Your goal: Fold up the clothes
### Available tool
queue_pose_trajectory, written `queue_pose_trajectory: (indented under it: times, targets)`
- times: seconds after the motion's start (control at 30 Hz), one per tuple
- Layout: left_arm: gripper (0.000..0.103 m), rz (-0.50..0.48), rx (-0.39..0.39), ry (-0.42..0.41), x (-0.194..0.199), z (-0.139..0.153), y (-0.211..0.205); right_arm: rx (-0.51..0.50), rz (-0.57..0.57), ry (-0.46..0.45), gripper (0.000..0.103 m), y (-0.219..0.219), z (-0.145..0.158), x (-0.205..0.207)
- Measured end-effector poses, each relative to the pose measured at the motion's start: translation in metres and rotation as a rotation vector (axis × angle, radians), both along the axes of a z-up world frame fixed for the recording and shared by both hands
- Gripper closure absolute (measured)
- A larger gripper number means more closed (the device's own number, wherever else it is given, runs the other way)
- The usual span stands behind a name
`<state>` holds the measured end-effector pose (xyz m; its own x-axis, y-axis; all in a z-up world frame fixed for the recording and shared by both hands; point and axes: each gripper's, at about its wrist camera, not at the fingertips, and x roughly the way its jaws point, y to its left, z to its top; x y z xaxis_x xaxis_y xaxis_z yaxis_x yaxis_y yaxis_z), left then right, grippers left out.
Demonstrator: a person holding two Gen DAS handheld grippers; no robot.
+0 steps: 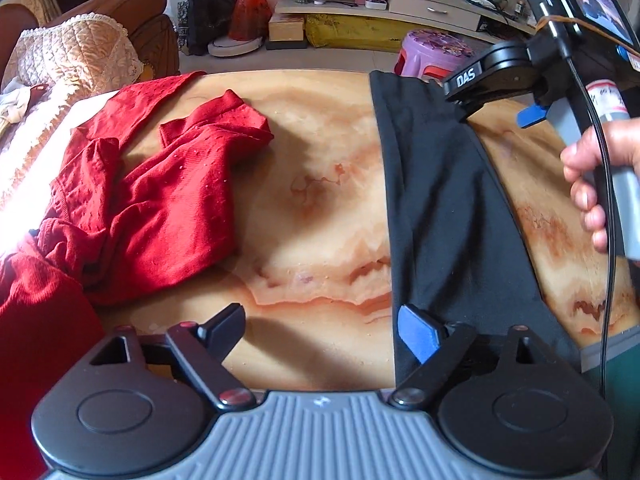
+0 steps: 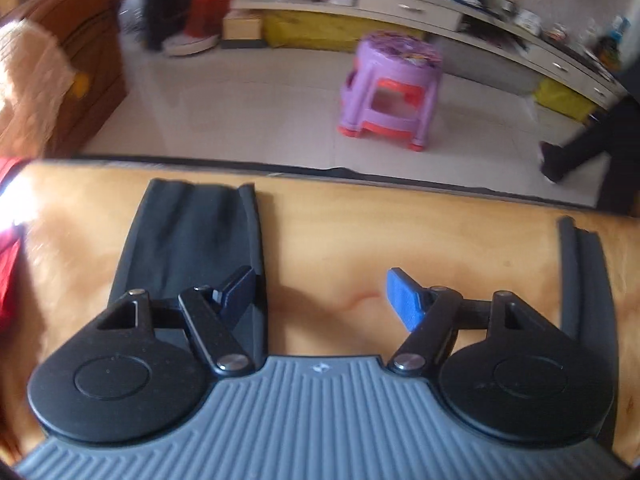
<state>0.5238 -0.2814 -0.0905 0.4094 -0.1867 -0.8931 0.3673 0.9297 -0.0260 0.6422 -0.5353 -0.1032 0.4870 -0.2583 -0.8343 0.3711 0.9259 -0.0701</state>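
Black cloth, a long folded garment (image 1: 440, 200), lies as a strip on the marbled table (image 1: 312, 184), its long axis running from the table's near edge to its far edge. In the left wrist view the left gripper (image 1: 324, 332) hovers over the near end of that strip with jaws spread wide and nothing pinched; its blue pad sits just over the strip's left edge, the other finger over bare table. A crumpled red garment (image 1: 160, 184) lies left of the strip, apart from it. The right gripper (image 1: 500, 108), held in a hand (image 1: 592, 184), sits at the strip's far right edge.

In the right wrist view the right gripper (image 2: 316, 300) is likewise spread and empty, the black garment (image 2: 192, 240) under its left finger, bare table (image 2: 440, 240) between the jaws. Each hand seems placed at its own end, left nearer the near end.
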Motion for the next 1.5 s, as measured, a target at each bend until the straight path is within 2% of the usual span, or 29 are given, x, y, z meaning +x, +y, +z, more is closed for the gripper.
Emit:
queue_pose_trajectory:
  times: [0.1,0.2,0.27,0.33,0.47,0.57,0.7,0.83,0.93,0.97,1.07,1.13,1.17,1.27,1.3,1.4,1.43,1.5]
  targets:
    - [0.011,-0.004,-0.011,-0.001,0.0,-0.001,0.001,0.131,0.06,-0.061,0.023,0.008,0.006,-0.002]
    - [0.01,-0.01,-0.006,-0.005,-0.001,-0.002,-0.001,0.065,0.111,-0.03,0.023,0.022,0.001,0.005]
    - [0.009,-0.015,0.0,-0.008,-0.002,-0.003,-0.002,0.002,0.143,0.0,0.015,0.033,-0.004,0.01]
    - [0.007,-0.022,-0.001,-0.009,-0.003,-0.003,-0.003,-0.034,0.14,0.019,0.013,0.035,-0.007,0.013]
    - [0.006,-0.033,0.002,-0.009,-0.003,-0.004,-0.004,0.002,-0.004,-0.021,0.013,0.004,-0.002,0.005]
    - [0.006,-0.042,0.016,-0.007,-0.004,-0.004,-0.007,0.055,-0.007,-0.04,0.013,-0.004,0.0,-0.005]
    - [0.01,-0.037,0.003,0.026,-0.005,0.0,-0.008,0.116,0.058,-0.024,0.013,0.006,-0.01,-0.007]
    - [0.012,-0.055,-0.018,0.036,-0.021,0.011,-0.009,0.087,0.171,-0.025,0.009,0.035,-0.014,0.004]
    - [0.012,-0.061,-0.027,-0.022,-0.041,0.022,-0.008,0.091,0.223,-0.014,0.009,0.047,-0.01,0.015]
    - [0.012,-0.061,-0.044,-0.021,-0.046,0.025,-0.007,0.074,0.212,-0.039,0.009,0.046,-0.003,0.013]
    - [0.012,-0.064,-0.083,-0.006,-0.063,0.03,-0.004,0.164,0.172,-0.143,0.009,0.028,0.018,0.002]
    - [0.012,-0.082,-0.093,-0.017,-0.076,0.036,-0.004,0.308,0.2,-0.161,0.009,0.014,0.022,-0.001]
    - [0.012,-0.087,-0.103,-0.015,-0.082,0.039,-0.005,0.341,0.217,-0.139,0.009,0.012,0.022,0.001]
    - [0.012,-0.097,-0.138,0.008,-0.097,0.043,-0.005,0.323,0.275,-0.049,0.009,0.014,0.018,0.003]
    - [0.012,-0.097,-0.155,0.027,-0.1,0.042,-0.005,0.356,0.288,-0.04,0.009,0.013,0.016,0.002]
    - [0.012,-0.104,-0.175,0.058,-0.114,0.04,-0.003,0.573,0.301,-0.069,0.009,0.001,0.009,-0.007]
    - [0.012,-0.106,-0.18,0.065,-0.118,0.039,-0.002,0.603,0.298,-0.07,0.009,-0.001,0.008,-0.008]
    - [0.012,-0.111,-0.191,0.081,-0.126,0.036,-0.001,0.569,0.288,-0.049,0.009,0.0,0.007,-0.007]
